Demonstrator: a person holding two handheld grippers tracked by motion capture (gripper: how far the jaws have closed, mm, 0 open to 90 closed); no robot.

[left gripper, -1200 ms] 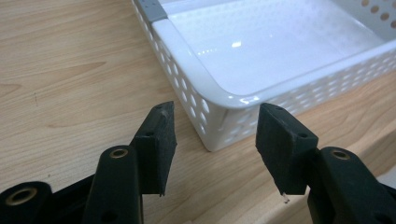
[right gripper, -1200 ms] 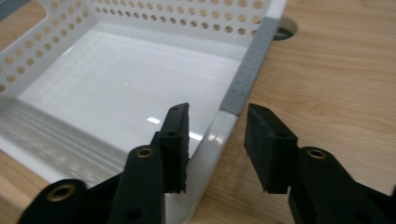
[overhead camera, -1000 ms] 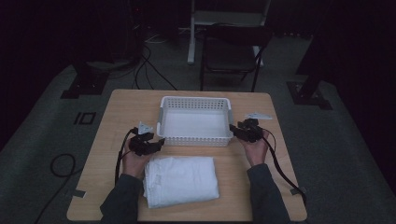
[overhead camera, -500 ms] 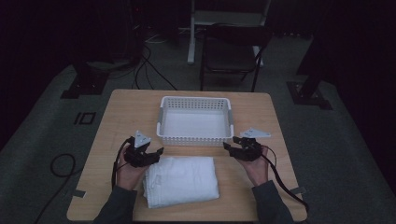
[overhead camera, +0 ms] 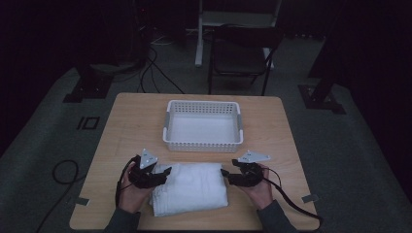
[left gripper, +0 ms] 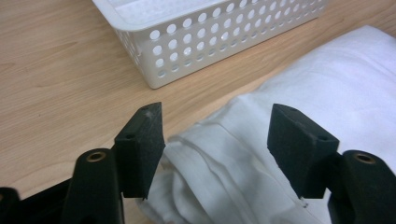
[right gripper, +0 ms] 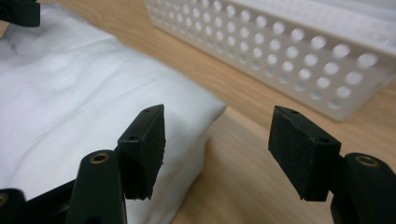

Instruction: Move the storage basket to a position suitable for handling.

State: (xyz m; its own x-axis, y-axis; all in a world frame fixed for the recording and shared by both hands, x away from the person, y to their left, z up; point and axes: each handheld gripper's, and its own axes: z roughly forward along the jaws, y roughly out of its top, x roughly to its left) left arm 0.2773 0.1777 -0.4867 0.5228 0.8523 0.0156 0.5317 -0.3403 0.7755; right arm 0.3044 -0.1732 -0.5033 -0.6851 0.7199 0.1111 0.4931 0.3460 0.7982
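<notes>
Towel (overhead camera: 190, 187) between left tool (overhead camera: 166, 171) and right tool (overhead camera: 224, 173).

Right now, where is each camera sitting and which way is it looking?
High view: above the person's side, looking forward and down at the table; shows both hands, left gripper, right gripper.
Left gripper view: rides that gripper, facing the folded white cloth; its open jaws show.
Right gripper view: rides that gripper, at the cloth's edge; its open jaws show.
All share the white basket.
</notes>
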